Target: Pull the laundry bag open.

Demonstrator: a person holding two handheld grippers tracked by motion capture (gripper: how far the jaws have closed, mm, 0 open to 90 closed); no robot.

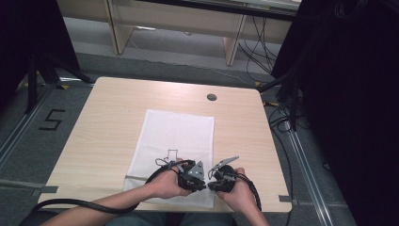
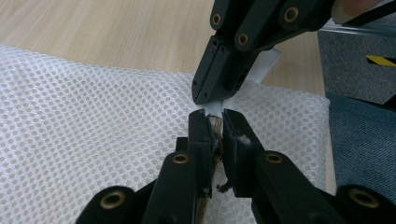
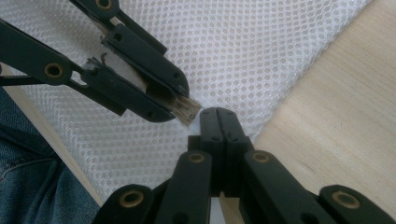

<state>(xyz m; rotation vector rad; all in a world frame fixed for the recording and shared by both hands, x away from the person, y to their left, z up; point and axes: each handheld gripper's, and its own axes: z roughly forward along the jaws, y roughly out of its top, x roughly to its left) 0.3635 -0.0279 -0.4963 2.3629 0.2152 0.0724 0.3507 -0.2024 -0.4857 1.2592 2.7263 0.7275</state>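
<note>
A white mesh bag (image 1: 174, 136) (image 2: 93, 116) (image 3: 243, 46) lies flat on the wooden table (image 1: 108, 122). Both grippers meet tip to tip over its near edge. My left gripper (image 1: 203, 181) (image 2: 215, 116) (image 3: 180, 105) is shut on a small brown piece (image 2: 215, 125) (image 3: 187, 110) that pokes out between its jaws. A thin white strip (image 2: 214, 108) runs from that piece into my right gripper (image 1: 211, 182) (image 2: 208, 95) (image 3: 218, 112), whose jaws are pressed together on it. The strip's far end (image 2: 268, 63) shows behind the right jaws.
A round grommet hole (image 1: 211, 97) sits near the table's far edge. Thick black cables (image 1: 84, 205) trail from both grippers off the near edge. The person's jeans (image 3: 28, 163) are close under the table front. Dark stands and cables crowd the right side (image 1: 291, 108).
</note>
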